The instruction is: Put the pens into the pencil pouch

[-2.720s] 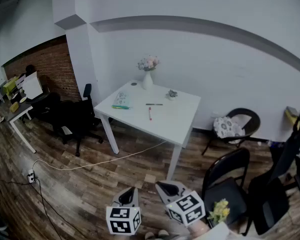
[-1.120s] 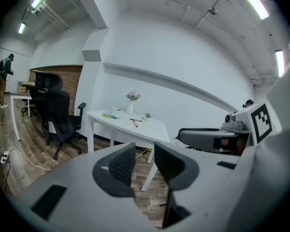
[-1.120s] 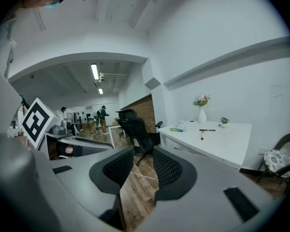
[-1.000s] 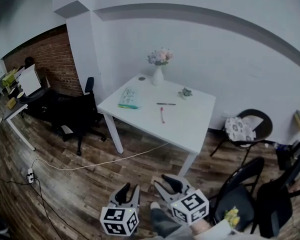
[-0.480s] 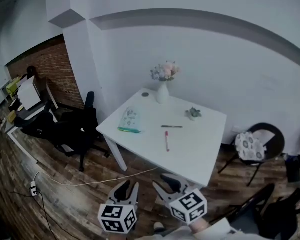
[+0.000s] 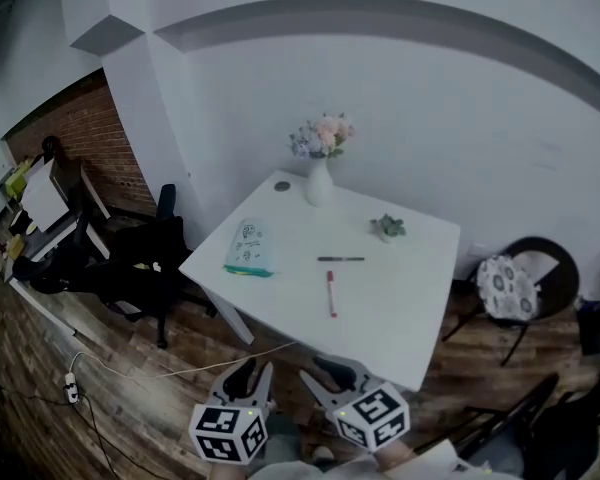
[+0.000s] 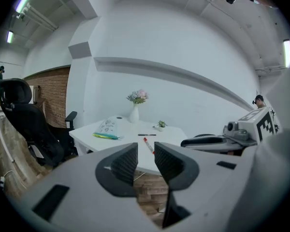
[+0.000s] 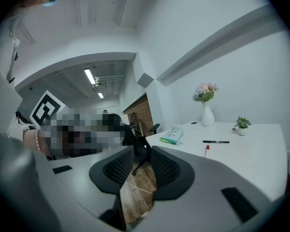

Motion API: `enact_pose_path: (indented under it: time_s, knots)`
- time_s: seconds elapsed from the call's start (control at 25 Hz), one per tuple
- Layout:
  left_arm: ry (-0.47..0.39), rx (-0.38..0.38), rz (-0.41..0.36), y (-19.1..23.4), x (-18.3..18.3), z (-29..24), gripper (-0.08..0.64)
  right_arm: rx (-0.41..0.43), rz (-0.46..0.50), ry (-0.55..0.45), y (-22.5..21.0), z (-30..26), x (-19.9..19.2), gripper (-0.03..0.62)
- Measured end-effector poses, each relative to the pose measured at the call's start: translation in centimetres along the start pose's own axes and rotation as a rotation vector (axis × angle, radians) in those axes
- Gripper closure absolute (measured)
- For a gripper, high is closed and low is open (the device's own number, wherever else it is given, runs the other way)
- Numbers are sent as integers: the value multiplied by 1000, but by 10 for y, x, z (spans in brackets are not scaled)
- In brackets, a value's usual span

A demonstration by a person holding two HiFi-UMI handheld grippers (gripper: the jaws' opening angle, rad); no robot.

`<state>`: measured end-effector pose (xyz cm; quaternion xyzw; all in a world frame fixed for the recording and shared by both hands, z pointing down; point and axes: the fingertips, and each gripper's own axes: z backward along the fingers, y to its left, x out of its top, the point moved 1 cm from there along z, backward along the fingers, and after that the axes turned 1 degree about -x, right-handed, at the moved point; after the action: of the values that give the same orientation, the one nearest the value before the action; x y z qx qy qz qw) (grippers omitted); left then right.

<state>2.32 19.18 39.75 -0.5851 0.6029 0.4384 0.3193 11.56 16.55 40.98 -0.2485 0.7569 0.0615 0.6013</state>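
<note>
Holds the left tool (image 6: 254, 375) off the table's (image 6: 400, 298) near edge, jaws slightly parted with nothing between them, and the right tool (image 6: 327, 375) just beside it, likewise released and empty. Has the pencil pouch (image 6: 249, 248) lying by the table's left corner, a vase of flowers (image 6: 318, 186) at the far edge, and the red pen (image 6: 331, 293) and the black pen (image 6: 340, 259) near the middle, apart from each other.

Table (image 6: 405, 280) holds pouch (image 6: 248, 247), black pen (image 6: 340, 259), red pen (image 6: 331, 293), vase (image 6: 318, 184).
</note>
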Motion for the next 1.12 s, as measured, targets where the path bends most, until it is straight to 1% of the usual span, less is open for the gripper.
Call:
enact_pose_path:
  time_s: [0.2,0.4,0.56,0.64,0.84,1.12]
  knots:
    - [22,-37,-22,19,12,-33,457,-66,-21,-12,-28,-20,8,486]
    - [30,-111,-23,46,30,-77,456,-130,-34,-23,-56,-55,14,486]
    - [47,-162,-43,73,48,-113,457,-185,-44,-16,-80,-91,26,486]
    - [55,-193,-62,88,61,-132,457,-219,-58,-10,-93,-110,36,486]
    - [54,-273,-118,123,99,-179,457,-315,-86,-34,-126,-155,59,486]
    - [53,-348,-187,162,135,-230,457,-449,-115,-66,-165,-193,85,486]
